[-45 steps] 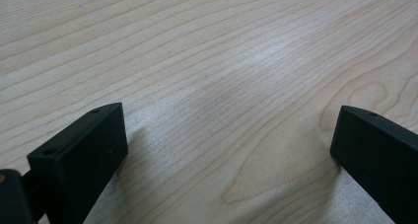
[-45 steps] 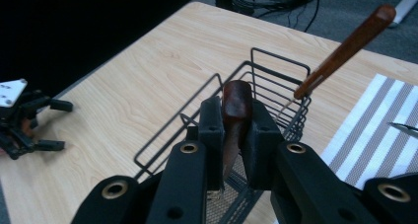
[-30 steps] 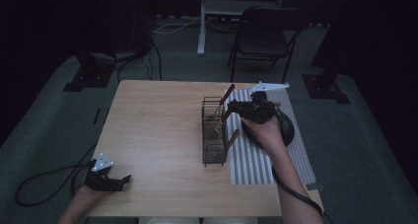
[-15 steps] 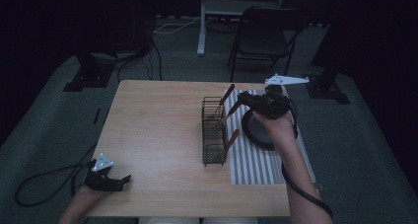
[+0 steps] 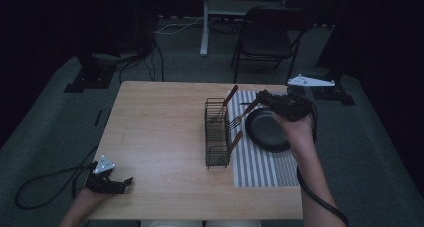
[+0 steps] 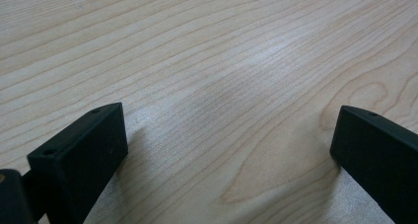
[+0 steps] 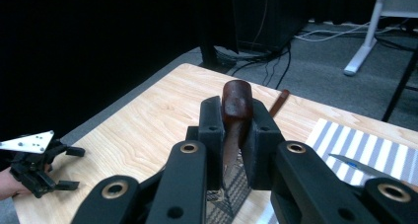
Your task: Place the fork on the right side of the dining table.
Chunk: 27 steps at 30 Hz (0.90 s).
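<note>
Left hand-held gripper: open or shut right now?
Open. In its own view the left hand-held gripper shows its two black jaws set wide apart, with bare wooden table between them and nothing held.

One desk (image 5: 160,137) carries the items. One wire rack (image 5: 216,134) stands on it. One striped mat (image 5: 260,167) lies just right of the rack, with one dark plate (image 5: 265,132) on the mat. Three wooden-handled utensils are counted: two in the rack (image 5: 230,94) (image 5: 235,138), one fork (image 5: 242,116) held between rack and plate. Two tongs are present: left tongs (image 5: 122,183), right tongs (image 5: 265,97).
</note>
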Each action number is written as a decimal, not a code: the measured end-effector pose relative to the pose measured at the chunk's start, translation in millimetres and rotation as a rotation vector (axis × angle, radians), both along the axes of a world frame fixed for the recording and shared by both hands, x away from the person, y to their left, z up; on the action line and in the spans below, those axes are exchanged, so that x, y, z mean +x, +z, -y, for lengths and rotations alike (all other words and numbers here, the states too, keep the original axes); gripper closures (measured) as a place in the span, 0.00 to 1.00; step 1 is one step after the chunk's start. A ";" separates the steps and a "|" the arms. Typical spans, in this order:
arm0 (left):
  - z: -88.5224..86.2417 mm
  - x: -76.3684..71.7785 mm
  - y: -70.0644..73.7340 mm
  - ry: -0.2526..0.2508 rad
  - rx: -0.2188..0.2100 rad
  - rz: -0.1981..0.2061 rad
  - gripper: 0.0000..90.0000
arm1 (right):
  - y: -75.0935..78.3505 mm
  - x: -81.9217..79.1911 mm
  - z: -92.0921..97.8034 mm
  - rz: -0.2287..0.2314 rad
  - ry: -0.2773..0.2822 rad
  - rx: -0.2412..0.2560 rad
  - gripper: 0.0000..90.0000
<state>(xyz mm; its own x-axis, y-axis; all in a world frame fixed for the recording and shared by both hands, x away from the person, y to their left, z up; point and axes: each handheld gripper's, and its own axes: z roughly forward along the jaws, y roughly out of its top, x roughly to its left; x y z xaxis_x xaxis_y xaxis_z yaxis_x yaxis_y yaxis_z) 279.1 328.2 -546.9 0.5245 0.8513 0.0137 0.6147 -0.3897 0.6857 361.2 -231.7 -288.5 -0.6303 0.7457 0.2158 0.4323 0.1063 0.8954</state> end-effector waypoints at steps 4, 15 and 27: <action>0.1 0.0 -0.1 0.001 -0.001 0.000 0.01 | -6.5 -0.3 8.0 -0.013 -0.023 -0.004 0.90; 0.0 0.0 0.0 0.000 -0.001 -0.001 0.01 | -31.7 -2.8 30.6 -0.060 -0.069 0.008 0.90; 0.0 0.0 0.0 0.001 0.000 0.000 0.01 | -66.8 -17.6 44.3 -0.101 -0.125 0.011 0.90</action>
<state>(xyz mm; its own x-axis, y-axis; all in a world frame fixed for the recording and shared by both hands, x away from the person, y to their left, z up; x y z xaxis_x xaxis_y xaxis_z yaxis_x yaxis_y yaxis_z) 279.1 328.2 -546.9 0.5241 0.8516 0.0132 0.6150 -0.3891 0.6859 343.6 -276.0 -355.3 -0.5072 0.8143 0.2823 0.5298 0.0362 0.8474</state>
